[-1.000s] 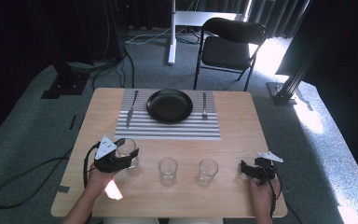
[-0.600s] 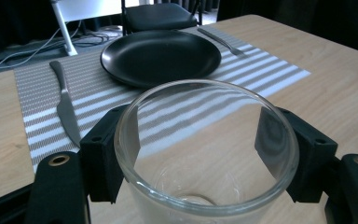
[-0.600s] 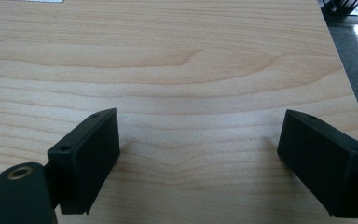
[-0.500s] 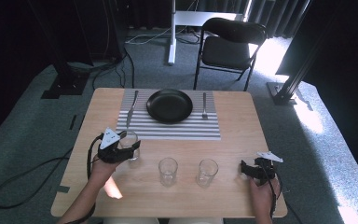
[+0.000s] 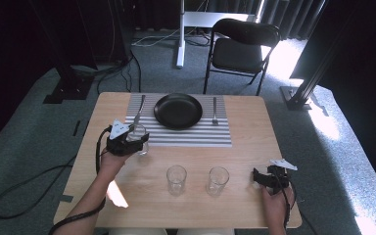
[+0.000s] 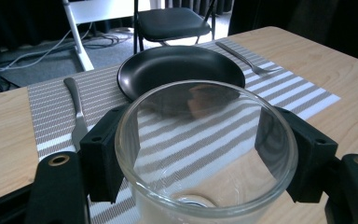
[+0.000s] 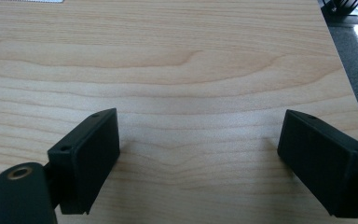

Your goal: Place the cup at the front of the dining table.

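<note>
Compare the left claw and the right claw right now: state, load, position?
The left claw is closed on a clear glass, one jaw on each side; the right claw is open, with bare table between its jaws. The left claw sits at the striped placemat near the knife; the right claw rests by the table's near right corner, beyond the two standing glasses. Both have black jaws and a trailing cable.

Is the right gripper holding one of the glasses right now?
No, the right gripper has its jaws wide apart over bare wooden table, with nothing between them.
</note>
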Available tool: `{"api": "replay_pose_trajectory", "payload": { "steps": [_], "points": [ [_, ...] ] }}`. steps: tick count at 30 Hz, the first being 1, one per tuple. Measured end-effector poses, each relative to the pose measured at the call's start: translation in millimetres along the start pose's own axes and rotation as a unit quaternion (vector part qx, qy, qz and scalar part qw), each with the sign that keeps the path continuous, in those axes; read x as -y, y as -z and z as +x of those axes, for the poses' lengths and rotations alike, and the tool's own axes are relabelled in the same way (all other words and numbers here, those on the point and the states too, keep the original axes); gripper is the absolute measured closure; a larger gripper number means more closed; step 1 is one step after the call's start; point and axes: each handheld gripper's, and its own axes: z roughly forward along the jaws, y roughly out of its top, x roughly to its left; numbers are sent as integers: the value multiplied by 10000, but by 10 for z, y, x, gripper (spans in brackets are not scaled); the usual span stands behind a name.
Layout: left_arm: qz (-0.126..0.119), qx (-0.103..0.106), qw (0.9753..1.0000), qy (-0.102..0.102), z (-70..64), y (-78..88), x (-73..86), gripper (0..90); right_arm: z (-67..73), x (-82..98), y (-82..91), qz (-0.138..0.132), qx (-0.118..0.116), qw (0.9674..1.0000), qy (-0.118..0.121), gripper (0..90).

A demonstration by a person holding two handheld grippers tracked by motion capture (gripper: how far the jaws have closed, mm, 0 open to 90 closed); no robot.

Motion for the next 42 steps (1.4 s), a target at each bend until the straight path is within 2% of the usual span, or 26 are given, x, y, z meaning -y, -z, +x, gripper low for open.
{"api": "replay_pose_trajectory", "payload": {
  "steps": [4, 7, 11, 15, 19, 21, 22, 27, 34, 38, 40, 42],
  "points": [
    [40, -110, 9999, -8, 71, -100, -68, 288, 0, 0, 0, -1, 1, 10000, 2, 122],
    [86, -94, 9999, 65, 131, -177, -109, 288, 0, 0, 0, -1, -1, 10000, 1, 122],
    [184, -143, 9997, 24, 177, -334, -186, 288, 0, 0, 0, -3, 0, 10000, 4, 122],
    [217, -174, 9996, 91, 222, -447, -233, 288, 0, 0, 0, -4, -1, 10000, -1, 122],
    [247, -318, 9991, 95, 266, -618, -274, 288, -1, 2, 2, -1, 5, 10000, 0, 122],
    [239, -339, 9991, 98, 267, -644, -274, 288, -1, 2, 2, 0, 6, 10000, 1, 122],
    [300, -372, 9988, 133, 280, -726, -274, 288, -1, 2, 2, -2, 6, 10000, 0, 122],
    [426, -409, 9981, 191, 300, -889, -274, 288, -1, 4, 3, -2, 9, 10000, 3, 122],
    [496, -427, 9977, 195, 360, -1012, -266, 287, -2, 4, 4, -6, 7, 10000, -1, 122],
    [665, -481, 9965, 171, 401, -1091, -234, 287, -1, 5, 3, -9, 9, 10000, -1, 122],
    [676, -496, 9963, 182, 411, -1115, -200, 287, -1, 5, 3, -9, 10, 10000, 0, 122],
    [531, -489, 9973, 126, 408, -1116, -167, 287, -2, 4, 4, -6, 10, 10000, -2, 122]
  ]
}}
